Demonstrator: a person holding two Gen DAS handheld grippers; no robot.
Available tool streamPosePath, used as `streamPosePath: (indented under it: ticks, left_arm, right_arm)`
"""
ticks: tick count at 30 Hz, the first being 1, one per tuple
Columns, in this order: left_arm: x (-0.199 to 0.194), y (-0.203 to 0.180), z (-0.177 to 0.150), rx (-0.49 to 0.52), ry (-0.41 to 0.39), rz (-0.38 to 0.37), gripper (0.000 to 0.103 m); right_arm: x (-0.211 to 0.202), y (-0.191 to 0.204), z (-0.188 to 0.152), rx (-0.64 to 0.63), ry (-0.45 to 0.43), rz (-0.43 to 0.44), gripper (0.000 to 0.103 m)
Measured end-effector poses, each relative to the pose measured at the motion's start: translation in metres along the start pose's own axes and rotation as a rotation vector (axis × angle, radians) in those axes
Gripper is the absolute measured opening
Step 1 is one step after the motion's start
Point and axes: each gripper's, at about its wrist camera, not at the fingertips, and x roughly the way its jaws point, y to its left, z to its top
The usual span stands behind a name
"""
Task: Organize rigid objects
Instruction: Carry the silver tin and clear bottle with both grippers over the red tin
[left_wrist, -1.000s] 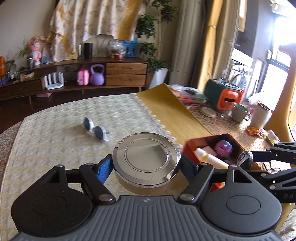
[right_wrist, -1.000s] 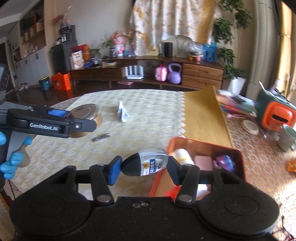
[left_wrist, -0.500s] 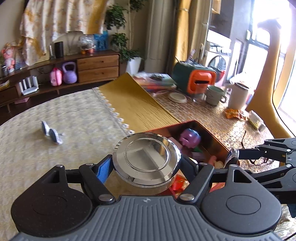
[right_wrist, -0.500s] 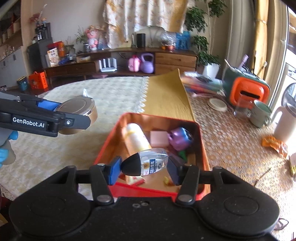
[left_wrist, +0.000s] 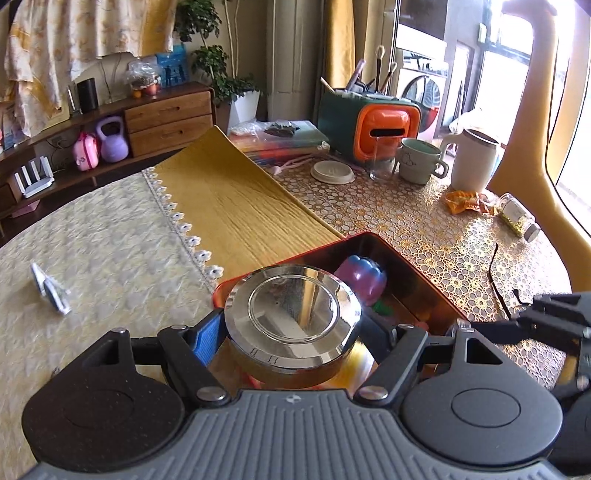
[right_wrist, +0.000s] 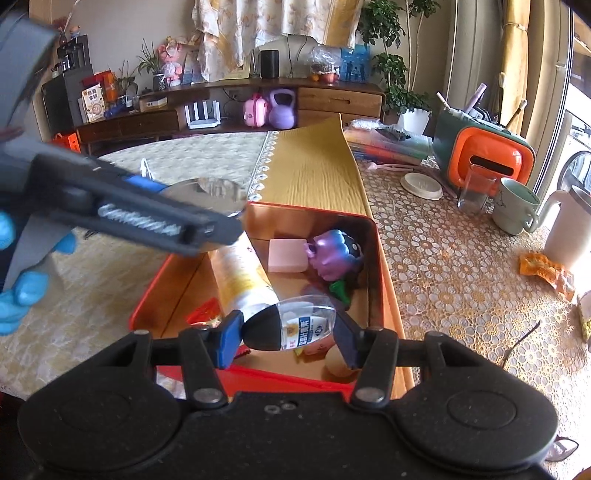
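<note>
- Left wrist view: my left gripper (left_wrist: 293, 338) is clamped on a round chrome-lidded tin (left_wrist: 293, 317), blue pads pressing its sides, jaws set wide to span it.
- The tin hangs over the near left corner of the orange box (left_wrist: 424, 280); I cannot tell whether it touches the rim.
- Inside the box, just beyond the tin, lies a purple toy (left_wrist: 362, 275) with a bit of green beside it.
- A small shiny clip-like thing (left_wrist: 50, 288) lies well apart on the pale quilted cloth (left_wrist: 103, 258) to the left.
- The right gripper's dark fingers (left_wrist: 532, 325) poke in from the right edge, over the patterned table.
- Right wrist view: my right gripper (right_wrist: 288, 334) holds a small clear bottle with a black cap (right_wrist: 291, 326) crosswise, jaws at a middling gap, pads on cap and base.
- The bottle hangs over the box's near end, above a long cream tube (right_wrist: 245, 277).
- Further back in the box: a pink block (right_wrist: 287, 255), touching the purple toy.
- The left gripper crosses the upper left, blurred, a blue-gloved hand (right_wrist: 18, 291) on its handle.
</note>
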Motion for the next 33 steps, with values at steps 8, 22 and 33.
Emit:
streamPosePath:
  ticks: [8,22,33]
  left_arm:
    - [0.043,-0.013,0.016,0.034,0.061,0.004,0.077]
    - [0.072,-0.024,0.016,0.056,0.091,0.006,0.077]
    - [0.074,-0.019,0.016,0.031,0.088,-0.012,0.077]
  right_arm:
    - [0.013,-0.006,-0.001,0.013,0.017,0.008,0.052]
    - [0.03,-0.004,0.0,-0.014,0.039,0.012,0.052]
    - [0.035,-0.008,-0.002,0.008,0.051,0.013,0.053]
